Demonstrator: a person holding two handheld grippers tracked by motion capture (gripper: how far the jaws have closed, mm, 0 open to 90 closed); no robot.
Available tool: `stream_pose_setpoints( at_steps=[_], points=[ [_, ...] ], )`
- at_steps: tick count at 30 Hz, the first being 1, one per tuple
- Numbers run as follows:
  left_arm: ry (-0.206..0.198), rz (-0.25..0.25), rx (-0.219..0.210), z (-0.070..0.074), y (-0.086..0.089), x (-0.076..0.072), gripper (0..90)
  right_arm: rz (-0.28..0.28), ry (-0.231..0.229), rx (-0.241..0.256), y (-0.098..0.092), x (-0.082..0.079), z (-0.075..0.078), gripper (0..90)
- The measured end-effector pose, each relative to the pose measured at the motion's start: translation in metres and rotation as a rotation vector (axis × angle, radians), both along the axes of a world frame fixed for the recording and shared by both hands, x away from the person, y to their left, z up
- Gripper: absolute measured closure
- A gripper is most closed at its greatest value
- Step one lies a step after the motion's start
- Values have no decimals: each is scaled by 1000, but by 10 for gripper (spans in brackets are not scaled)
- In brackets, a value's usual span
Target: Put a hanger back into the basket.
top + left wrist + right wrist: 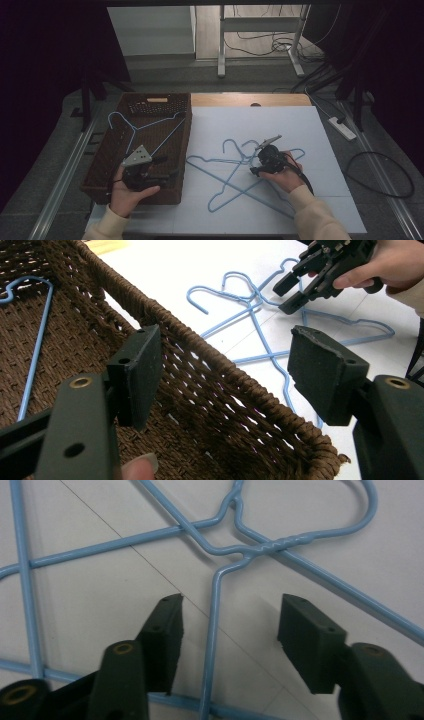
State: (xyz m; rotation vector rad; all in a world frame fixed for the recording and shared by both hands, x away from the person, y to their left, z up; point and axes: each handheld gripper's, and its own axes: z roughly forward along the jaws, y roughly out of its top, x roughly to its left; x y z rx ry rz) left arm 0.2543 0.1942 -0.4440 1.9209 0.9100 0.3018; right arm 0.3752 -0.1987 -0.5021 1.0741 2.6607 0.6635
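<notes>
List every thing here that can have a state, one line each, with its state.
Left tool: open, empty, over the basket's rim.
Right tool: open, astride a hanger wire, not closed on it.
Wicker basket: upright, one hanger inside.
Hanger in basket: lying loose.
Hangers on the table: overlapping pile, flat.

A white table top (300, 125) carries everything here; thin seams run across its surface, and a bare wooden strip (225, 99) shows along its far edge. At the left edge stands a brown woven basket (177, 165), reaching from near the far-left corner almost to the near edge. Right of the basket, around the middle of the table top and toward the near edge, blue wire hangers (225, 175) lie flat, crossed over one another in a tangle, their hooks pointing toward the far edge.
</notes>
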Motion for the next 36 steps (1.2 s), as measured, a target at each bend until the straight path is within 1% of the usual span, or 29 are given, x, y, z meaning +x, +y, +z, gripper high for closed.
stream_pose_setpoints(
  at_steps=[2,3,4,5,7,8,9,11,12,13,14,15,17,20,24,26,27,28,30,31,35,36],
  points=[
    [0,-1,1,0,0,0,312,6,12,-13,2,1,-1,586],
    [1,-2,2,0,-1,0,312,5,7,-27,4,1,-1,608],
    [1,-2,2,0,-1,0,312,5,7,-27,4,1,-1,608],
    [1,-3,4,0,-1,0,312,5,19,-36,7,3,0,665],
    [1,-2,5,0,-1,0,312,2,22,-42,9,3,0,673],
    [1,-2,5,0,-1,0,312,6,31,-54,11,4,1,715],
    [-1,-2,4,0,-1,0,312,2,40,-56,12,4,1,731],
    [-2,-2,4,1,-2,0,312,-14,61,-63,14,6,2,794],
    [-3,-2,5,1,-2,-1,312,-23,80,-65,16,7,3,842],
    [-3,-2,5,1,-2,-1,312,-28,86,-61,16,7,3,862],
    [-3,-2,5,1,-2,-1,312,-28,86,-61,16,7,3,862],
    [-4,-2,7,1,-2,-1,312,-36,94,-70,18,8,4,874],
    [-5,-1,7,1,-2,-1,312,-33,88,-72,18,7,4,876],
    [-7,-1,8,2,-2,-2,312,-24,64,-58,16,5,5,878],
    [-9,-3,10,3,-3,-2,312,4,3,-32,13,1,15,879],
    [-11,-2,10,3,-4,-2,313,30,-43,-16,10,-4,22,880],
    [-12,-4,11,3,-5,-2,313,30,-43,-16,10,-4,22,880],
    [-13,-4,11,4,-5,-2,313,39,-58,-8,9,-6,25,880],
    [-15,-6,11,5,-6,-2,313,66,-108,13,5,-14,34,880],
    [-15,-6,11,5,-6,-2,313,66,-108,13,5,-14,34,880],
    [-19,-8,11,7,-8,-2,313,83,-165,60,-6,-27,49,881],
    [-20,-9,10,7,-8,-2,313,83,-172,66,-7,-29,51,881]
  ],
)
